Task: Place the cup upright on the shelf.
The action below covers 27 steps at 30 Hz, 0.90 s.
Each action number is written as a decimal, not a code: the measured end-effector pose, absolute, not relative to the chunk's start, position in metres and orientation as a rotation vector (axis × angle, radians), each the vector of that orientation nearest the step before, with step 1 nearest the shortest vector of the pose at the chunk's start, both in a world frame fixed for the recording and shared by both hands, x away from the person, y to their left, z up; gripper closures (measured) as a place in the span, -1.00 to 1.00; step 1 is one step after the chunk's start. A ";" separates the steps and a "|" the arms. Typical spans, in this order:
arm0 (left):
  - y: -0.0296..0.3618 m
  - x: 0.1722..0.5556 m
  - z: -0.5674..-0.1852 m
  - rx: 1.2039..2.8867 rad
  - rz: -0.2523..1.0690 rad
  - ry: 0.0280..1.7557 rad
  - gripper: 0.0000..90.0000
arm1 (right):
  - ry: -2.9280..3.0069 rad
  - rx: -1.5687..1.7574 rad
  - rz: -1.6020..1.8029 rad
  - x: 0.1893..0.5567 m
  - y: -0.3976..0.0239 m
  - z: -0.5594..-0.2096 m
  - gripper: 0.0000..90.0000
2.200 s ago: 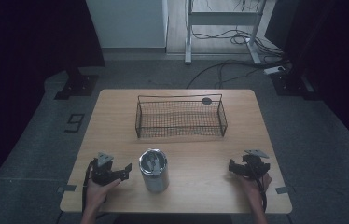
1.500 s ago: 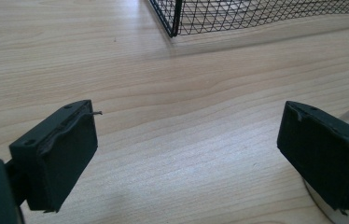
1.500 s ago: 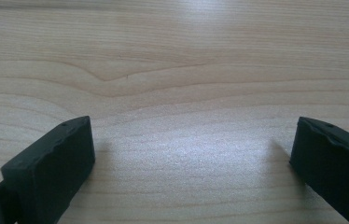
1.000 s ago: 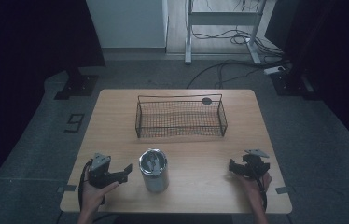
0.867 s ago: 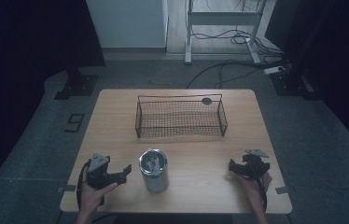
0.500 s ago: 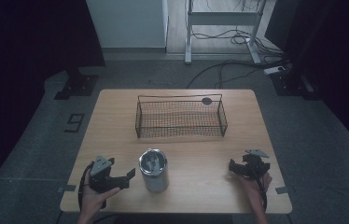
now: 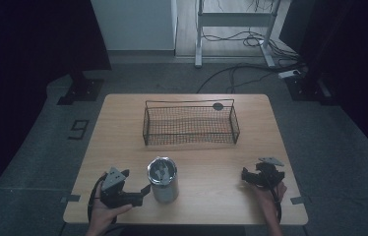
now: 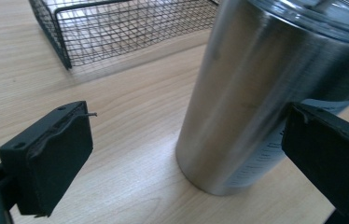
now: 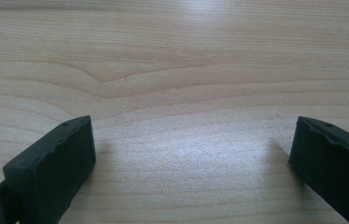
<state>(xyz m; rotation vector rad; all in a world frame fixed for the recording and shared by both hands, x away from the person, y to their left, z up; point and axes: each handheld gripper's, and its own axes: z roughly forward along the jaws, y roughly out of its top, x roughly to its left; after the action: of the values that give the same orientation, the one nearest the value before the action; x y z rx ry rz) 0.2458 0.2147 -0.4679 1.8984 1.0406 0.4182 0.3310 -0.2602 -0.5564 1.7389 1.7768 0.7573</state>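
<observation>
A steel tumbler [image 7: 163, 180] with a clear lid stands upright near the table's front edge, left of centre. In the left gripper view the tumbler [image 8: 261, 98] rises close ahead, partly between the two black jaws, nearer the right one. My left gripper [image 7: 141, 192] is open just left of it, held low by a hand; its midpoint [image 8: 186, 158] lies at the tumbler's base. My right gripper [image 7: 245, 175] rests open at the front right, well away from the tumbler. Between its jaws [image 9: 191, 154] lies bare wood.
A black wire basket [image 7: 190, 123] stands across the middle of the table [image 7: 123, 128], beyond the tumbler; its corner [image 8: 65, 42] shows behind the left jaw. A small dark disc [image 7: 218, 106] lies behind the basket. Cables and a desk frame are on the floor beyond.
My left gripper has slid right, closing in on the tumbler until its jaws reach the tumbler's side. The right gripper, tumbler and basket have stayed put.
</observation>
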 end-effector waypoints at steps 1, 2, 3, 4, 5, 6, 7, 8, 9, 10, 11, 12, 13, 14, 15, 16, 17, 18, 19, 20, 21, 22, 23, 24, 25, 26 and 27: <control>0.214 0.245 -0.467 1.899 0.418 1.036 -0.96 | 1.776 1.739 0.757 0.331 -0.260 -0.556 -1.00; 0.214 0.244 -0.467 1.899 0.416 1.031 -0.96 | 1.776 1.739 0.757 0.331 -0.260 -0.556 -1.00; 0.213 0.244 -0.466 1.901 0.413 1.026 -0.96 | 1.776 1.740 0.757 0.331 -0.260 -0.556 -1.00; 0.212 0.243 -0.465 1.903 0.413 1.020 -0.96 | 1.775 1.740 0.758 0.331 -0.260 -0.556 -1.00; 0.211 0.242 -0.465 1.908 0.411 1.011 -0.96 | 1.776 1.739 0.757 0.331 -0.260 -0.556 -1.00; 0.209 0.241 -0.464 1.912 0.409 1.004 -0.96 | 1.775 1.740 0.757 0.331 -0.260 -0.556 -1.00; 0.208 0.241 -0.464 1.915 0.406 0.997 -0.96 | 1.776 1.740 0.757 0.331 -0.260 -0.556 -1.00; 0.206 0.240 -0.464 1.918 0.403 0.990 -0.96 | 1.775 1.740 0.757 0.331 -0.260 -0.556 -1.00; 0.205 0.240 -0.464 1.921 0.399 0.984 -0.96 | 1.775 1.739 0.758 0.331 -0.260 -0.556 -1.00; 0.203 0.240 -0.464 1.925 0.396 0.979 -0.96 | 1.775 1.740 0.757 0.331 -0.260 -0.556 -1.00; 0.201 0.239 -0.465 1.930 0.393 0.974 -0.96 | 1.776 1.739 0.757 0.331 -0.260 -0.556 -1.00; 0.199 0.239 -0.465 1.933 0.390 0.969 -0.96 | 1.776 1.740 0.757 0.331 -0.260 -0.556 -1.00; 0.197 0.239 -0.466 1.937 0.389 0.966 -0.96 | 1.776 1.739 0.757 0.331 -0.260 -0.556 -1.00; 0.194 0.239 -0.466 1.942 0.387 0.962 -0.96 | 1.775 1.739 0.757 0.331 -0.260 -0.556 -1.00; 0.192 0.239 -0.467 1.945 0.385 0.957 -0.96 | 1.775 1.739 0.757 0.331 -0.260 -0.556 -1.00; 0.190 0.238 -0.467 1.948 0.383 0.953 -0.96 | 1.775 1.740 0.757 0.331 -0.260 -0.556 -1.00; 0.187 0.238 -0.468 1.953 0.382 0.946 -0.96 | 1.775 1.739 0.757 0.331 -0.260 -0.556 -1.00; 0.185 0.238 -0.468 1.956 0.382 0.939 -0.97 | 1.775 1.740 0.757 0.331 -0.260 -0.556 -1.00; 0.182 0.238 -0.469 1.957 0.381 0.936 -0.97 | 1.775 1.740 0.757 0.331 -0.260 -0.556 -1.00; 0.179 0.238 -0.469 1.960 0.380 0.932 -0.97 | 1.775 1.740 0.757 0.331 -0.260 -0.556 -0.99; 0.177 0.239 -0.470 1.966 0.383 0.926 -0.98 | 1.774 1.740 0.757 0.331 -0.260 -0.556 -0.99; 0.174 0.239 -0.470 1.975 0.385 0.919 -0.98 | 1.774 1.739 0.757 0.331 -0.260 -0.556 -1.00; 0.172 0.239 -0.470 1.983 0.390 0.915 -0.99 | 1.774 1.740 0.757 0.331 -0.260 -0.556 -0.99; 0.171 0.240 -0.470 1.985 0.391 0.912 -1.00 | 1.774 1.740 0.757 0.331 -0.260 -0.556 -0.99; 0.170 0.240 -0.470 1.982 0.392 0.912 -1.00 | 1.773 1.740 0.757 0.331 -0.260 -0.556 -0.99; 0.169 0.241 -0.470 1.981 0.392 0.912 -1.00 | 1.773 1.740 0.757 0.331 -0.260 -0.556 -0.99; 0.168 0.242 -0.470 1.978 0.391 0.913 -1.00 | 1.773 1.741 0.757 0.331 -0.260 -0.556 -0.99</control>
<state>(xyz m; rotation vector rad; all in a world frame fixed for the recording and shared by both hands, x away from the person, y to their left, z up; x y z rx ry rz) 0.2419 0.1679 -0.4704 1.9784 0.9125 0.3910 0.3309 -0.2601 -0.5564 1.7407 1.7731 0.7569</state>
